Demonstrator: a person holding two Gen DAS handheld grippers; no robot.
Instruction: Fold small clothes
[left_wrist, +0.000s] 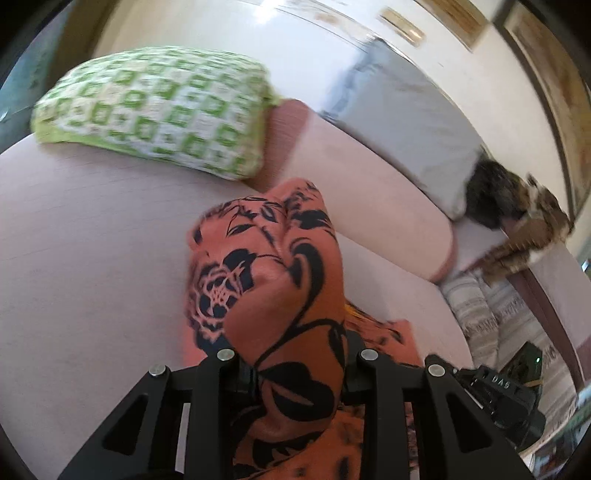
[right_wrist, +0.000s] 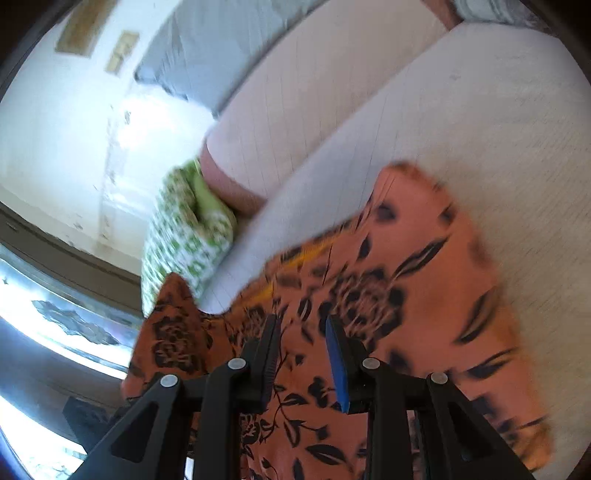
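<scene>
Green-checked cushion lying at left on pale sofa. Left gripper clamping bunched fold of orange flowered cloth — fabric rising up between its fingers, lifted off seat. Grey pillow leaning at right. Right gripper hovering over cloth spread on seat — jaws parted, nothing pinched between pads, blue pad showing.
</scene>
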